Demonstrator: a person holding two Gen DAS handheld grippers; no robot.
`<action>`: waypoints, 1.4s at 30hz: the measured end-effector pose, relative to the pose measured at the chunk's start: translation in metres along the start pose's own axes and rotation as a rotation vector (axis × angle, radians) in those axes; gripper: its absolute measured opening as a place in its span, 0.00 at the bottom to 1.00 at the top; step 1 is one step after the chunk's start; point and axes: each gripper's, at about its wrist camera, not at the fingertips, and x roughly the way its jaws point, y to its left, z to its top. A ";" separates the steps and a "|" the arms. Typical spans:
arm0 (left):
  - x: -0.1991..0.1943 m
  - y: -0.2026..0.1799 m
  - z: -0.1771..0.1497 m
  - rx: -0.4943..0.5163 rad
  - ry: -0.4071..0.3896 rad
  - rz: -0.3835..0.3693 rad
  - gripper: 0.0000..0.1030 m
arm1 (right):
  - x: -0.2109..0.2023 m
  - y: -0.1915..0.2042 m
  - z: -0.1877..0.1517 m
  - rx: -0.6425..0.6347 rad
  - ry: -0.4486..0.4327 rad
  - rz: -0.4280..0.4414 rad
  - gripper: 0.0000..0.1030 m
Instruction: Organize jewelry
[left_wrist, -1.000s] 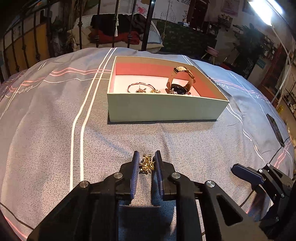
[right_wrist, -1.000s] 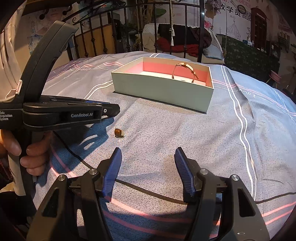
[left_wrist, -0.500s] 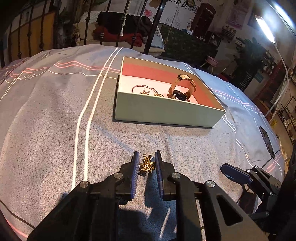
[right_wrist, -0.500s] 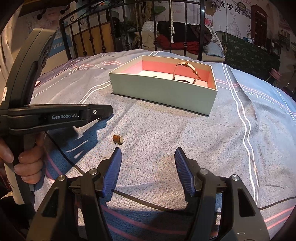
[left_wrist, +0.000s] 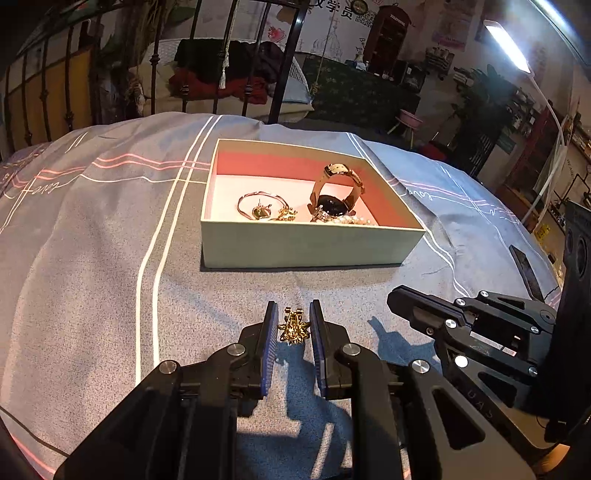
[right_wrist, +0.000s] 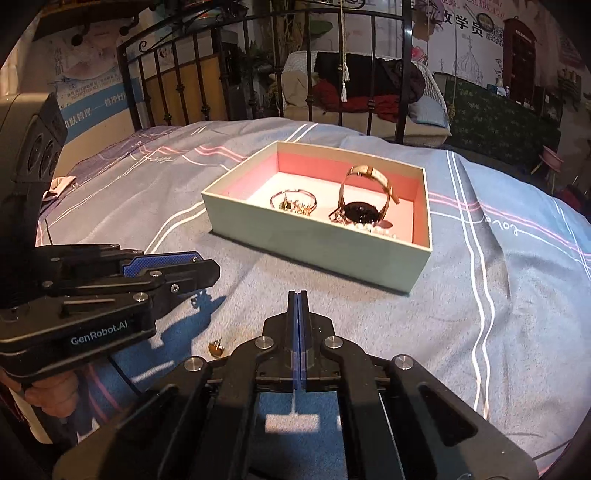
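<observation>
My left gripper (left_wrist: 293, 326) is shut on a small gold brooch (left_wrist: 293, 328) and holds it above the grey bedspread, in front of the pale green box (left_wrist: 306, 243). The box has a pink lining and holds a gold watch (left_wrist: 334, 192), a thin bangle (left_wrist: 258, 203) and pearls (left_wrist: 351, 220). My right gripper (right_wrist: 297, 306) is shut and empty, its blue pads pressed together. A small gold ring (right_wrist: 215, 348) lies on the bedspread to its left. The left gripper also shows in the right wrist view (right_wrist: 173, 273), and the box (right_wrist: 314, 243) lies beyond.
The bed has a black iron frame (left_wrist: 284, 74) behind the box. A dark phone (left_wrist: 526, 273) lies at the bed's right edge. The right gripper's body (left_wrist: 461, 328) reaches in from the right, close to my left gripper. A cable runs under the left gripper.
My right gripper has closed from wide open to fully shut. Both grippers have risen and moved closer to the box. The left gripper still holds the brooch.
</observation>
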 end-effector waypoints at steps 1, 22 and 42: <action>0.000 -0.001 0.004 0.004 -0.006 0.002 0.16 | 0.000 -0.002 0.005 0.003 -0.008 0.000 0.01; 0.059 -0.004 0.107 -0.010 -0.009 0.077 0.17 | 0.047 -0.043 0.082 0.035 -0.037 -0.073 0.01; 0.081 0.003 0.099 -0.017 0.062 0.103 0.17 | 0.061 -0.044 0.067 0.036 0.012 -0.077 0.01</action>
